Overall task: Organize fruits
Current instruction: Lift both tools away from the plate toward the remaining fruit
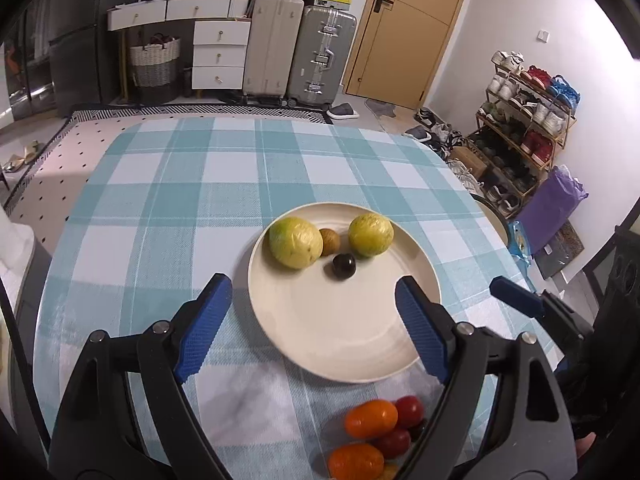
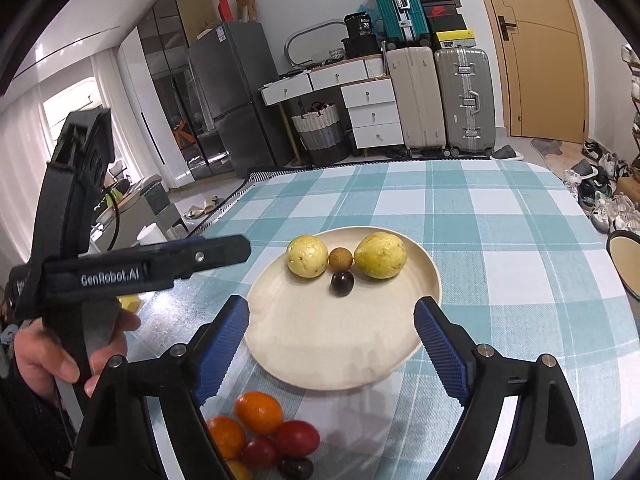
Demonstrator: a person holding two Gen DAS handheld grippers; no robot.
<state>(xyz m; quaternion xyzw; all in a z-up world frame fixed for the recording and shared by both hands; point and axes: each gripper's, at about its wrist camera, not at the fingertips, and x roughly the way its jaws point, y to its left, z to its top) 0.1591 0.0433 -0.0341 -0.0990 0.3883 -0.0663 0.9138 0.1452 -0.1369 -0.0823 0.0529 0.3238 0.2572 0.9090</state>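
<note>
A cream plate [image 1: 340,332] [image 2: 332,340] sits on the checked tablecloth. On its far side lie two yellow-green guavas [image 1: 295,242] [image 1: 370,235] [image 2: 307,256] [image 2: 380,255], a small brown fruit [image 1: 330,242] [image 2: 341,258] between them and a dark round fruit [image 1: 344,266] [image 2: 342,283]. Near the front edge lies a pile of orange fruits [image 1: 371,418] [image 2: 258,412] and red tomatoes [image 1: 409,411] [image 2: 297,437]. My left gripper [image 1: 314,290] is open and empty over the plate's near side. My right gripper [image 2: 332,312] is open and empty over the plate.
The blue-and-white checked tablecloth [image 1: 192,200] covers the table. A second bowl [image 2: 624,260] sits at the right table edge. The left gripper's body [image 2: 120,272] and hand show at left in the right wrist view. Suitcases, drawers and a shoe rack stand beyond.
</note>
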